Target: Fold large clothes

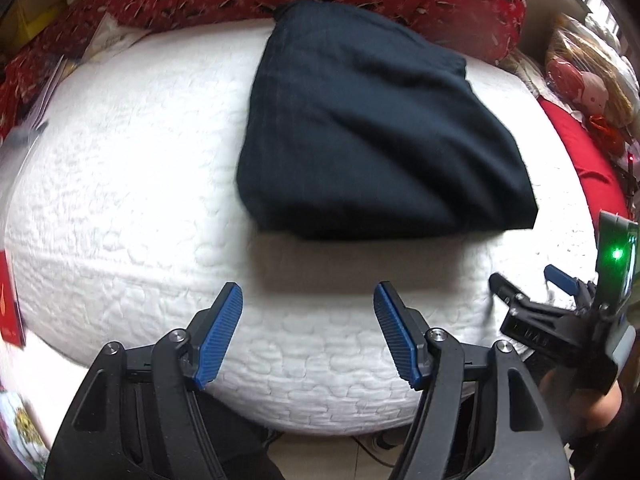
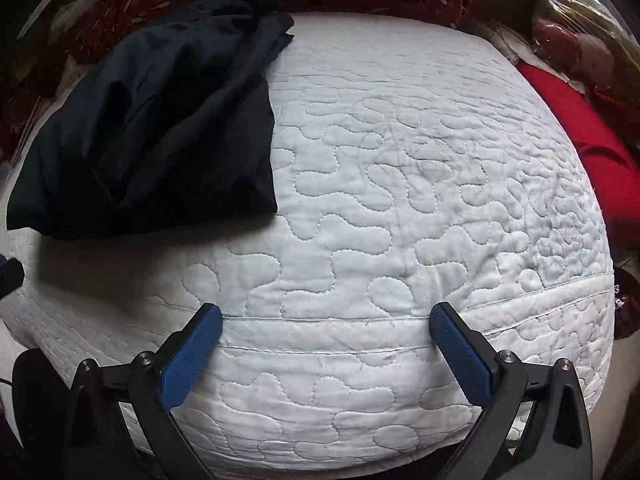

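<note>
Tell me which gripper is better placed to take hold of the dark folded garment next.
Left, probably. The left gripper faces the dark garment almost head-on, jaws open and empty. The right gripper looks at bare white quilt, garment off to its left.

Two sets of tongs, both black plastic with open triangular cut-outs in the arms. Left tongs [image 1: 308, 300]: ribbed blue pads, round silver screws at the pivots. Right tongs [image 2: 326, 320]: same blue pads (finer texture), silver screws; seen from the left camera, a glowing green light on the body.
</note>
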A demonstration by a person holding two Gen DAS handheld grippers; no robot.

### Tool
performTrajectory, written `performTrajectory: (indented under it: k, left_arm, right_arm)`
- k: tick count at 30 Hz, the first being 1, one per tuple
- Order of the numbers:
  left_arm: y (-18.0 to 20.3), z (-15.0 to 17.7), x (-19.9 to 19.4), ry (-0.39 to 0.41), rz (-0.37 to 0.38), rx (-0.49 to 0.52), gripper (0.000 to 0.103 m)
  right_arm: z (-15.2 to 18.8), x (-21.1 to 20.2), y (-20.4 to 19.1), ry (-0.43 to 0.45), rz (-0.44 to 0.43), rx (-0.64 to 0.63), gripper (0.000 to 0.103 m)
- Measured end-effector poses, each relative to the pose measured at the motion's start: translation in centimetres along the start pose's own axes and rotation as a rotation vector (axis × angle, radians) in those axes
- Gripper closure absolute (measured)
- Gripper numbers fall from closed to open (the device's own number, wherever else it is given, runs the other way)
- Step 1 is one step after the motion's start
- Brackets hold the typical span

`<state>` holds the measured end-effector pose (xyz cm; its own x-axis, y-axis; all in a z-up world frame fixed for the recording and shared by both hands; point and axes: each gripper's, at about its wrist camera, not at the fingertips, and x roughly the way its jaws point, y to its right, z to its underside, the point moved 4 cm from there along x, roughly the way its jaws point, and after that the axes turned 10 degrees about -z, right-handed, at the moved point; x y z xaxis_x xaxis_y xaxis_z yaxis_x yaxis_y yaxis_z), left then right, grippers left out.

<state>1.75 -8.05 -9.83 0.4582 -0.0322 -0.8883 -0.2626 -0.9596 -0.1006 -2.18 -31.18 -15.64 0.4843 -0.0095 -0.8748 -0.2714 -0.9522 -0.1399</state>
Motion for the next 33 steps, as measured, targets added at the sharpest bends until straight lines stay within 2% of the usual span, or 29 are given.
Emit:
performTrajectory:
  k: [3, 7, 14, 18, 21, 24, 29, 33]
  left_arm:
    - [-0.6, 0.7, 0.0, -0.012, -0.004, -0.016, 0.035]
    - [-0.9, 1.4, -0.6, 0.010, -0.024, -0.028, 0.035]
    - [0.1, 2.8, -1.9, 0.098, -0.096, 0.006, 0.035]
    - [1.0, 3.8, -2.4, 0.098, -0.103, 0.013, 0.035]
    - [1.2, 3.9, -2.7, 0.102, -0.109, 0.021, 0.034]
    - [1.2, 3.8, -3.1, 0.119, -0.127, 0.023, 0.034]
    - [1.1, 3.6, -3.4, 0.134, -0.137, 0.011, 0.034]
    - [1.4, 3.7, -4.1, 0.147, -0.134, 0.010, 0.034]
  right_arm:
    - [0.7, -0.5, 0.0, 0.001, 0.000, -0.025, 0.001]
    - [2.2, -2.1, -0.5, -0.078, 0.054, -0.030, 0.000]
    - [2.9, -9.3, -2.7, 0.102, 0.057, -0.084, 0.000]
    - [3.7, -12.1, -3.9, 0.174, 0.070, -0.122, 0.000]
    - [3.1, -12.7, -4.3, 0.177, 0.083, -0.141, 0.000]
    - [3.4, -13.5, -4.6, 0.231, 0.078, -0.150, 0.000]
    - [3.2, -14.2, -4.9, 0.270, 0.049, -0.178, 0.000]
    - [3.1, -15.3, -4.9, 0.319, 0.043, -0.154, 0.000]
